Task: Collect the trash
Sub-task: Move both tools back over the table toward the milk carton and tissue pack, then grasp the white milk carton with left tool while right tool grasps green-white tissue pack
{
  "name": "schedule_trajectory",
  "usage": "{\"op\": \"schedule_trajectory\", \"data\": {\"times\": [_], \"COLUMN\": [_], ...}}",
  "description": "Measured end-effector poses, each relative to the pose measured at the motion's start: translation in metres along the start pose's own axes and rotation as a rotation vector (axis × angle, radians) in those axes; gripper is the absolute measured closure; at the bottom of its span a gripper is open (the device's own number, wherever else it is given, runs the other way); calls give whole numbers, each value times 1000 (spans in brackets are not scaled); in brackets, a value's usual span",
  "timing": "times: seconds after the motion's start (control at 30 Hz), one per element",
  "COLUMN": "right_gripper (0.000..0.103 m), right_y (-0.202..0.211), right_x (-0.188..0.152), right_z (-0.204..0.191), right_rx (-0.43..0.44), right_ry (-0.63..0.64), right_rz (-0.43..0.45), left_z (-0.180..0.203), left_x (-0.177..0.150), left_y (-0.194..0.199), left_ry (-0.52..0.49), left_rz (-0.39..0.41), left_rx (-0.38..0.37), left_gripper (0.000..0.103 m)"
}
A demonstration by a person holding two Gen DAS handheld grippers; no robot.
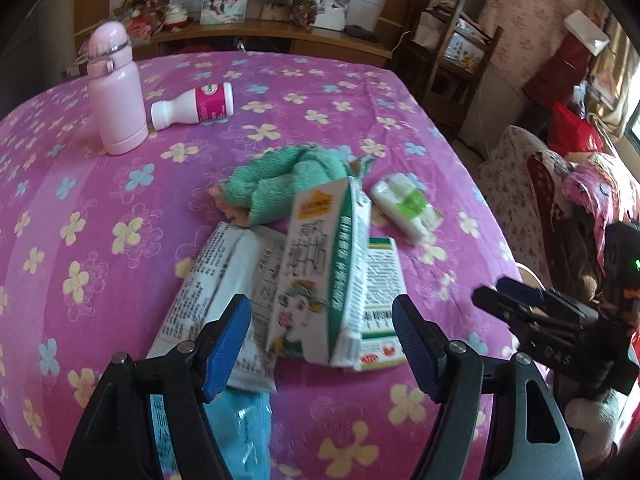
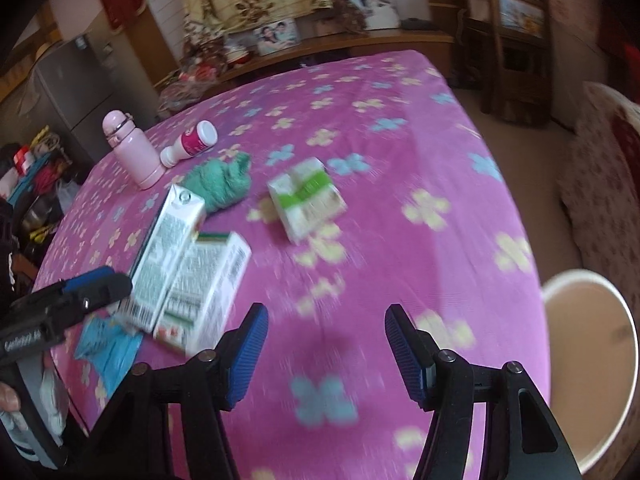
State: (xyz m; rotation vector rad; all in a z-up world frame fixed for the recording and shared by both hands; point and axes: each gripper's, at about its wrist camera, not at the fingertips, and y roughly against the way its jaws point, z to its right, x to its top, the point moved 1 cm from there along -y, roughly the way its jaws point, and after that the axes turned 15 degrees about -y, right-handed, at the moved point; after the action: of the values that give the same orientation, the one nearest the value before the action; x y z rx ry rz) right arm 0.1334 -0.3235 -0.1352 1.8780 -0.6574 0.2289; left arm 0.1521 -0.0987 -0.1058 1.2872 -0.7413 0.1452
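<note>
my left gripper (image 1: 322,342) hangs spread over the milk carton (image 1: 320,264) just ahead of it, touching nothing, while my right gripper (image 2: 326,354) gapes empty, cartons off to its left.

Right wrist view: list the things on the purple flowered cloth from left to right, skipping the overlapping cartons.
Pale pink flask standing upright → white bottle with pink label lying on its side → crumpled green towel → white and green tissue pack.
</note>
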Motion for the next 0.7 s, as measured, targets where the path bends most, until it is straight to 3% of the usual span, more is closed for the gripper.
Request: {"op": "schedule_trajectory", "data": {"times": [0.33, 0.57, 0.67, 0.7], "right_gripper": [36, 36, 53, 57], "right_y": [-75, -100, -95, -91], "right_x": [61, 73, 69, 66], "right_z": [-38, -44, -41, -39], "right_rx": [-45, -58, -58, -47], "right_ry": [159, 194, 181, 172], "right_rz": [-22, -35, -10, -10], "left_z": [-11, -10, -8, -6], "left_x": [17, 23, 21, 20], "left_y": [-37, -51, -50, -49], "left_ry": [10, 3, -5, -11], "left_rz": [-49, -65, -69, -76], "left_rx": [-24, -38, -53, -51], "left_gripper": [29, 29, 42, 42]}}
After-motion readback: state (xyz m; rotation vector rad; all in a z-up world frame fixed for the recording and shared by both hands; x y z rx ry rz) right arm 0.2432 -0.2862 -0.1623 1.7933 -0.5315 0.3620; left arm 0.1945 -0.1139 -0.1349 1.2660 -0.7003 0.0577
